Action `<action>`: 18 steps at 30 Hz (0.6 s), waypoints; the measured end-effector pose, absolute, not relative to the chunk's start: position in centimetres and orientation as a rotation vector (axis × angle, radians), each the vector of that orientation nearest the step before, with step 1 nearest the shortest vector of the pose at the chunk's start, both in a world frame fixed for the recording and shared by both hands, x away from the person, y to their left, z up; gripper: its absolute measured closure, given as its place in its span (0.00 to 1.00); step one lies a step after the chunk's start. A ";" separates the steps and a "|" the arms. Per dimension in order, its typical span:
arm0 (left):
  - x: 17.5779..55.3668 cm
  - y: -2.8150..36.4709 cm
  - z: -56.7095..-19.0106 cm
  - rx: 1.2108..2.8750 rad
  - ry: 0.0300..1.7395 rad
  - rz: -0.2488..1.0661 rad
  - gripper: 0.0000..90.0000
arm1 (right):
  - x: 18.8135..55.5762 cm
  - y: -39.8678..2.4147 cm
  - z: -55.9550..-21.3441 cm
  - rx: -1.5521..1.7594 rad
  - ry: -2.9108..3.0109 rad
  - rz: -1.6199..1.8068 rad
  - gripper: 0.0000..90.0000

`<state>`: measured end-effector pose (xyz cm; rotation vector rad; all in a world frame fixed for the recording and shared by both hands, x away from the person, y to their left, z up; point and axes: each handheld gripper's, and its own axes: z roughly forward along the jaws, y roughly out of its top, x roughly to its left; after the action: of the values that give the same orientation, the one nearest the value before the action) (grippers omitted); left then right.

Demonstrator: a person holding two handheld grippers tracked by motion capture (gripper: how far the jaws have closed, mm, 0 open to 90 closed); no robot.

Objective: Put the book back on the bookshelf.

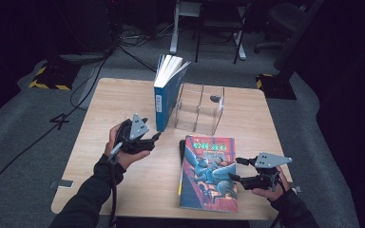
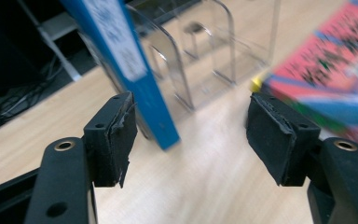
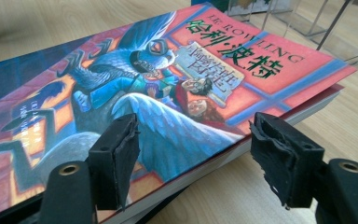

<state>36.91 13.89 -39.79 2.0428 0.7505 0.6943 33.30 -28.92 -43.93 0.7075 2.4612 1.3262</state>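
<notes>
A blue book (image 1: 167, 97) stands upright, pages fanned at the top, leaning on the left side of a clear acrylic rack (image 1: 199, 111). A colourful red-covered book (image 1: 209, 173) lies flat near the table's front edge. My left gripper (image 1: 154, 141) hovers open just left of the blue book's lower spine. In the left gripper view the blue spine (image 2: 135, 70) stands beyond the open left gripper (image 2: 191, 135). My right gripper (image 1: 236, 169) is open at the flat book's right edge. In the right gripper view one pad (image 3: 116, 158) hangs over the cover (image 3: 168, 84); the other sits beside the edge.
The wooden table (image 1: 114, 109) has bare room at its left. A small dark object (image 1: 215, 99) sits in the rack's far right slot. Something dark (image 1: 182, 149) pokes out from under the flat book's left side. Cables and chair legs lie on the floor behind.
</notes>
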 end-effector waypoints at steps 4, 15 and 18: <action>35.5 13.8 -41.7 2.102 0.696 0.625 0.36 | 33.2 -28.9 -44.0 0.717 2.479 1.309 0.34; 33.3 13.8 -45.9 2.229 0.626 0.439 0.32 | 32.8 -29.3 -44.3 0.766 2.514 1.294 0.30; 32.9 13.8 -46.9 2.242 0.618 0.380 0.31 | 32.6 -29.4 -44.4 0.786 2.533 1.296 0.28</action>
<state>32.90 13.79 -46.86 2.2416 0.6178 0.3804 32.64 -29.35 -44.38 0.7856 2.5326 1.2957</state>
